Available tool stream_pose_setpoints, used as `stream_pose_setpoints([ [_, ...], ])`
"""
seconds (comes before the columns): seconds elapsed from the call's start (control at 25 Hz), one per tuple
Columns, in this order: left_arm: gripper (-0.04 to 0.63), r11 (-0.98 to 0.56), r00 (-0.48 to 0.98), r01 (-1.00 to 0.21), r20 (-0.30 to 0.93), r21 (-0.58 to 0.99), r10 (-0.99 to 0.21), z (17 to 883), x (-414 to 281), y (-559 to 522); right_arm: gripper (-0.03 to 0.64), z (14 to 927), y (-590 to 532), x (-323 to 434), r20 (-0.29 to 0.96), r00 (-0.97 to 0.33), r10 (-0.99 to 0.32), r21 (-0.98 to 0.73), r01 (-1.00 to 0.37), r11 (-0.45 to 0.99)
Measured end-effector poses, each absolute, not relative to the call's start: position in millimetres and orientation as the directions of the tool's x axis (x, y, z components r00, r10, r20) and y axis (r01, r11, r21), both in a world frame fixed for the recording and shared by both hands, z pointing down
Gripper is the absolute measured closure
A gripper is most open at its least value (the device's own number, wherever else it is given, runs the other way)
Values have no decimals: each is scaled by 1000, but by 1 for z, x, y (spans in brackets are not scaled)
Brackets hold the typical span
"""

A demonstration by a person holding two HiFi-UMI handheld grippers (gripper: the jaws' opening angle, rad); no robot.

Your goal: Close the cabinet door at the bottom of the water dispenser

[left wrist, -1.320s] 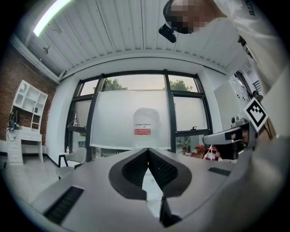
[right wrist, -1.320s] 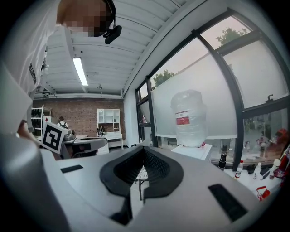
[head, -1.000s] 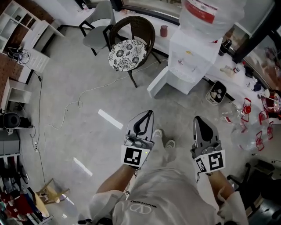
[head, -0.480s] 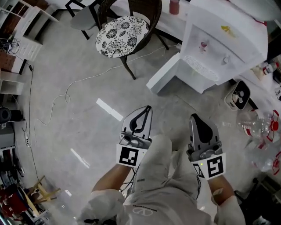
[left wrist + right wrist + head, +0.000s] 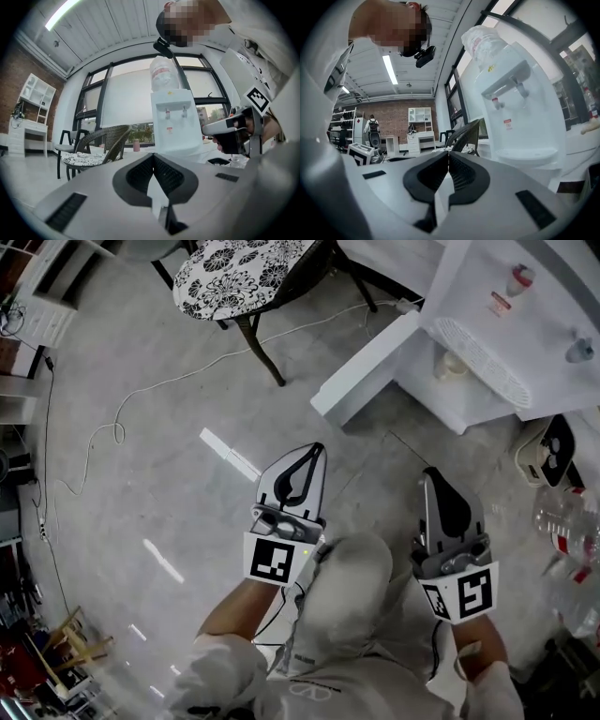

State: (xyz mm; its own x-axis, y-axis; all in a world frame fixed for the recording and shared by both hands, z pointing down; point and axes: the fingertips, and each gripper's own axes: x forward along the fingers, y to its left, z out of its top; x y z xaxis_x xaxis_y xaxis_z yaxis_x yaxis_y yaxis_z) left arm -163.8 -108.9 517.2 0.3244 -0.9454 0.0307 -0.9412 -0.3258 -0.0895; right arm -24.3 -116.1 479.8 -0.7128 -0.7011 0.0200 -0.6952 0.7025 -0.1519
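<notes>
Cloth over our knee [image 5: 354, 570] is bulging at the bottom centre, between the two tools. We are holding the left gripper [image 5: 316, 452] and the right gripper [image 5: 429, 474] side by side, both clenched on nothing, tips pointing up the frame. Bare concrete floor [image 5: 375, 474] is lying open ahead of them. Beyond it the cabinet door [image 5: 364, 371] is standing swung out from the water dispenser [image 5: 487, 343] at upper right, its free edge jutting toward centre. A chair [image 5: 246, 268] is crowding the top edge, and a cable [image 5: 141, 395] is trailing across the left.
</notes>
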Motion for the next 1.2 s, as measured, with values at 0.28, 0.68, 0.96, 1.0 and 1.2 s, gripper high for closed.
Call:
stream_pose_setpoints([
  [0.28, 588, -342, 342, -937, 5, -70, -940, 571, -168, -125, 603, 533, -129, -67, 12, -747, -664, -163, -657, 736],
  [0.68, 512, -330, 329, -942, 25, -61, -944, 636, -184, -147, 603, 606, -151, -129, 49, -793, -607, -160, -606, 779],
  [0.96, 454, -343, 342, -939, 25, -36, -939, 665, -192, -164, 603, 635, -158, -156, 50, -806, -590, -153, -590, 793],
  [1.0, 440, -350, 349, -936, 26, -31, -937, 669, -192, -165, 603, 637, -159, -157, 49, -806, -590, -147, -590, 794],
  [1.2, 403, -375, 375, -927, 8, -20, -927, 684, -193, -176, 603, 645, -165, -157, 38, -805, -592, -151, -590, 793],
])
